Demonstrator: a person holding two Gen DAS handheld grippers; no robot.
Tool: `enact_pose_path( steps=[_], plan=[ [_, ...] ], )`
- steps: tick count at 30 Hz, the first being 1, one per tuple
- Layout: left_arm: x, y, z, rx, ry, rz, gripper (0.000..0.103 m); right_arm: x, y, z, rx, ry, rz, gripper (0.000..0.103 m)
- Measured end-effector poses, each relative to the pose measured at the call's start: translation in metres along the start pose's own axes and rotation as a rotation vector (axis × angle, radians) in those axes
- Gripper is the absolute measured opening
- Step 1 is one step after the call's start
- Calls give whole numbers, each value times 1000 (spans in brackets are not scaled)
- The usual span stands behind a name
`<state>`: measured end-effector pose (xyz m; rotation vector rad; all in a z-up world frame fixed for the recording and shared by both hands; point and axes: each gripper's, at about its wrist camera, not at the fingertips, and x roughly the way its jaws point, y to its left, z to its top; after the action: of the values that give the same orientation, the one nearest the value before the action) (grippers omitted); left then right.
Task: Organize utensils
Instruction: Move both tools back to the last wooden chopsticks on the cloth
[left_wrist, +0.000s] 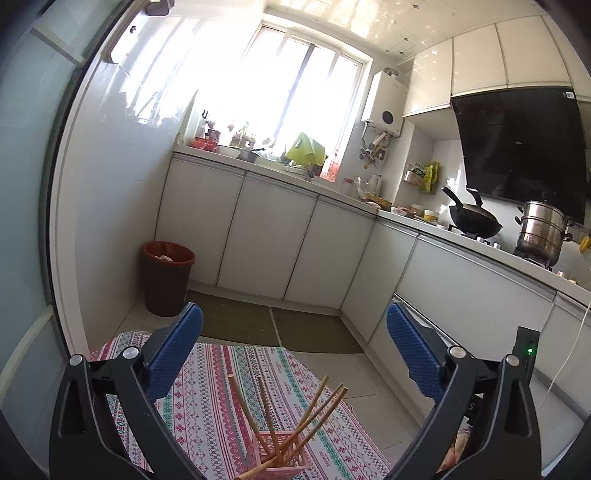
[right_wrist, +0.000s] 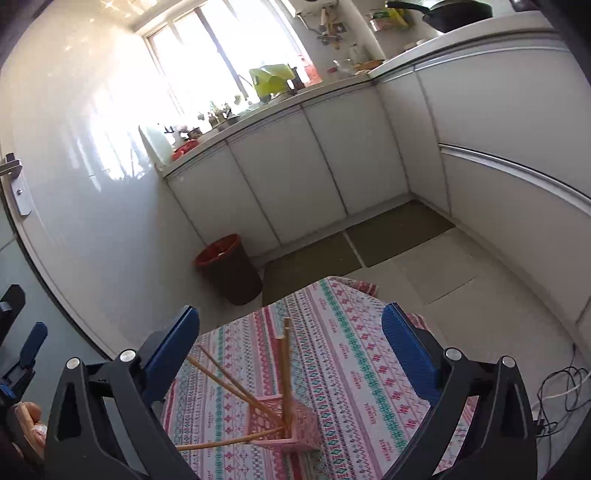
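While both grippers are hanging wide open and empty, the chopsticks (right_wrist: 284, 369) are leaning in the pink basket (right_wrist: 295, 424) mid-tablecloth (right_wrist: 351, 350).
Left gripper (left_wrist: 295, 325) and right gripper (right_wrist: 290, 325) are facing light, stiff, slippery-looking sticks; pinching mid-shaft seems best.

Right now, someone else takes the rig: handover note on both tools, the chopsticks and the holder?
Left tool: open, nothing between its blue pads.
Right tool: open, empty too.
Things: small pink lattice plastic basket stands on the patterned pink, green and white tablecloth. Several wooden chopsticks stand in it, splayed outward at different angles.
Done: every chopstick in view is in the basket.
Left: none seen loose on the cloth, but the near edge is hidden behind the tools; check there before stopping.
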<state>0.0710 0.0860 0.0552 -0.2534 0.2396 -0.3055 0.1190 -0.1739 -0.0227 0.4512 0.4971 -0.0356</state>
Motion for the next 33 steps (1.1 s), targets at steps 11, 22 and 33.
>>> enact_pose_path(
  steps=[11, 22, 33],
  plan=[
    [37, -113, -87, 535, 394, -355, 96, -8, -152, -6, 455, 143, -232, 96],
    [126, -145, -297, 942, 1018, -268, 96, -3, -209, -21, 625, 232, -239, 96],
    [160, -106, -318, 951, 1118, -181, 86, 13, -203, -32, 594, 323, -225, 96]
  ],
)
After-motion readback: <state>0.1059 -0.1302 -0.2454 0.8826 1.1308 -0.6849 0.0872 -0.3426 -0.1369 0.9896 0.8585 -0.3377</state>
